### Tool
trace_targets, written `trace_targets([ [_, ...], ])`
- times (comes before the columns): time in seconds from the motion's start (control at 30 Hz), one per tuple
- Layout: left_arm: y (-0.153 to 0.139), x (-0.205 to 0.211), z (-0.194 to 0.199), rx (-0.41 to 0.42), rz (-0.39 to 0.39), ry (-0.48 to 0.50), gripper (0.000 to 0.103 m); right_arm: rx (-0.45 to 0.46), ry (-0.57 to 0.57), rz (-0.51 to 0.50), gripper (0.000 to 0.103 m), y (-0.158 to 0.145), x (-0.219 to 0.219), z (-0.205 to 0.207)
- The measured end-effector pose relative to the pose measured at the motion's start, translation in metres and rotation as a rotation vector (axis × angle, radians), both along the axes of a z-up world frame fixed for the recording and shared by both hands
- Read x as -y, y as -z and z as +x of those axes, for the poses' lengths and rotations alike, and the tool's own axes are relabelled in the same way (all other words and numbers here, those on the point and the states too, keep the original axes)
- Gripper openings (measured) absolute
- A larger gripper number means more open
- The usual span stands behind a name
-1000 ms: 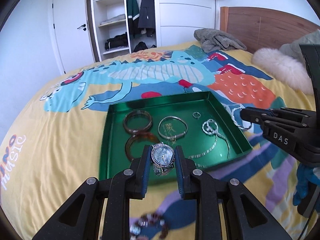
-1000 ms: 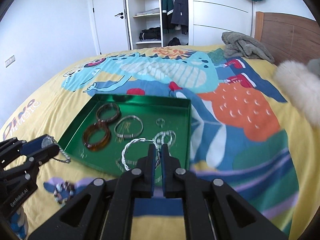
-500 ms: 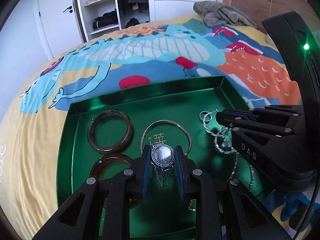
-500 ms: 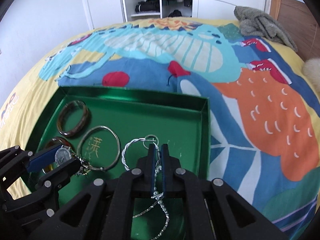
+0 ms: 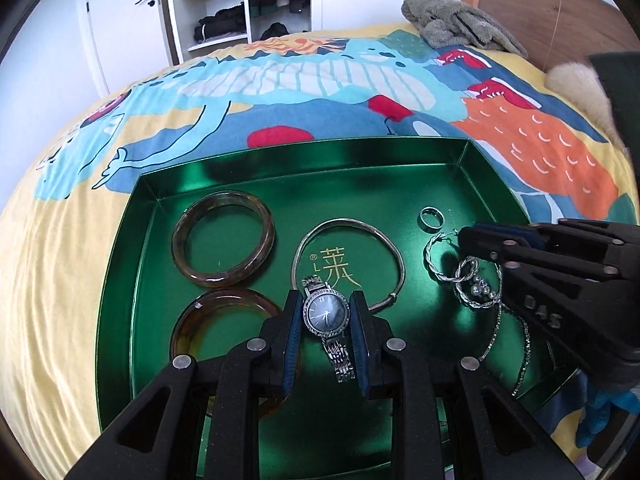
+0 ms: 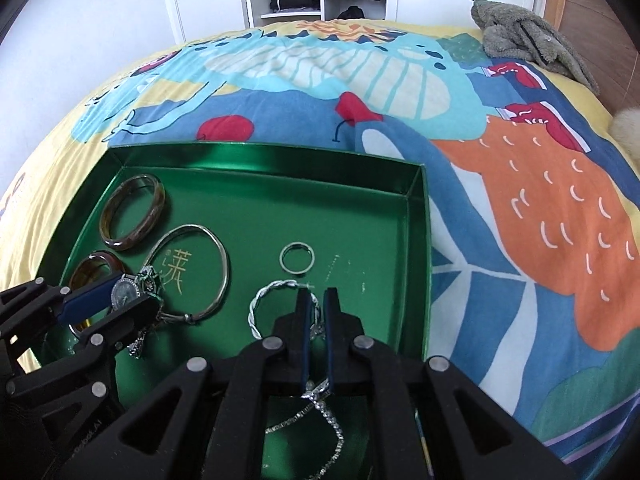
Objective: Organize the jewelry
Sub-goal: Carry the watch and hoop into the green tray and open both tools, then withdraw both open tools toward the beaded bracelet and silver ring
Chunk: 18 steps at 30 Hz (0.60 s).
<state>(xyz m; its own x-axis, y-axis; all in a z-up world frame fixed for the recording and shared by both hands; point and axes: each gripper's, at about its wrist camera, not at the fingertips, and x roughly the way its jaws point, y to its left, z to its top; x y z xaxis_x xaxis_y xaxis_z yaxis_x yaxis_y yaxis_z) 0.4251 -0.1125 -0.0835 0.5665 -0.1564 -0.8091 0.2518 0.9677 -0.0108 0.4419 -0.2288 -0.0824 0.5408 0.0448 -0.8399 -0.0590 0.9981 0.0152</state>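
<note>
A green tray (image 5: 120, 280) lies on the bed and holds two brown bangles (image 5: 223, 237), a silver bangle (image 5: 347, 256), a small ring (image 5: 431, 217), twisted hoop earrings (image 5: 460, 276) and a chain (image 5: 505, 344). My left gripper (image 5: 326, 318) is shut on a silver watch (image 5: 326, 316) with a dark face, held just above the tray's near middle. It also shows in the right wrist view (image 6: 106, 304). My right gripper (image 6: 316, 300) hovers over the hoop earrings (image 6: 280, 300) and chain (image 6: 320, 404), its jaws a narrow gap apart with nothing clearly gripped.
The bed has a bright dinosaur-print cover (image 5: 320, 80). A grey plush (image 5: 460, 24) and a furry cushion (image 5: 576, 84) lie by the wooden headboard. An open wardrobe (image 5: 240, 4) stands beyond the bed.
Both grippers have moved forward and down over the tray. The watch stays in the left gripper. The right gripper's jaws have parted slightly over the earrings.
</note>
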Motion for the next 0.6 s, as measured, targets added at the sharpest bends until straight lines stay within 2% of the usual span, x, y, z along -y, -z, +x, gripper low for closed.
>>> trace_targets([
  [0.1, -0.009, -0.003, -0.004, 0.021, -0.020, -0.001, 0.026, 0.024, 0.002, -0.009, 0.026, -0.011, 0.001, -0.008],
  [0.2, -0.025, -0.006, -0.017, 0.050, -0.035, 0.000, 0.034, 0.062, 0.005, -0.013, 0.027, -0.029, 0.003, -0.025],
  [0.27, -0.037, -0.008, -0.030, 0.077, -0.035, -0.006, 0.036, 0.094, 0.009, -0.004, 0.027, -0.043, 0.004, -0.041],
  [0.43, -0.070, -0.021, -0.081, 0.152, -0.055, -0.032, 0.047, 0.170, -0.001, 0.043, 0.027, -0.075, 0.005, -0.096],
  [0.6, -0.093, -0.037, -0.136, 0.212, -0.037, -0.078, 0.055, 0.223, -0.011, 0.066, 0.028, -0.101, -0.001, -0.152],
])
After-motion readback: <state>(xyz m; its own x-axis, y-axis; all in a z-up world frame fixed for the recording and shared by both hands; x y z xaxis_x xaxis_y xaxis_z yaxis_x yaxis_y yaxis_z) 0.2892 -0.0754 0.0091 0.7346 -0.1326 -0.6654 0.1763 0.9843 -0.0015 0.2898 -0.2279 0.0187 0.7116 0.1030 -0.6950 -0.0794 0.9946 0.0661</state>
